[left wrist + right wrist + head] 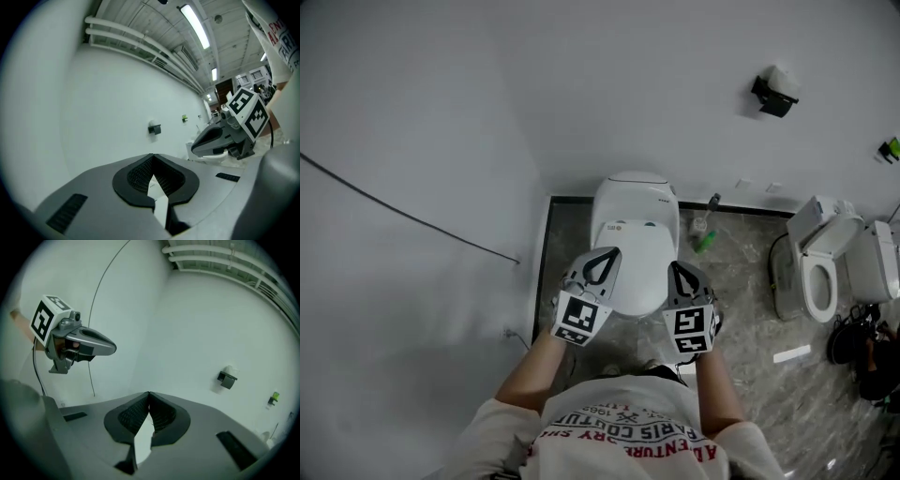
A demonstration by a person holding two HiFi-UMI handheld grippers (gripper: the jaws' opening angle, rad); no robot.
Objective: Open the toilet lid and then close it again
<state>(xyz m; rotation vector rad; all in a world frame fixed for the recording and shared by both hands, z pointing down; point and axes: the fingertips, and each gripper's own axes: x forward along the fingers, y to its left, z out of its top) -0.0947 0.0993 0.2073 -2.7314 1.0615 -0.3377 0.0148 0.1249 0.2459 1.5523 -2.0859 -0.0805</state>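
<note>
Toilet lid [637,262] down, below left hand-held gripper [607,255], right hand-held gripper [678,272]

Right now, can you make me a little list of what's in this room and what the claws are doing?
toilet: white, in the corner
lid: down
left claw: shut, empty, held above the toilet
right claw: shut, empty, beside the left one
second toilet: off to the right, lid up
green bottle: on the floor by the wall
</note>
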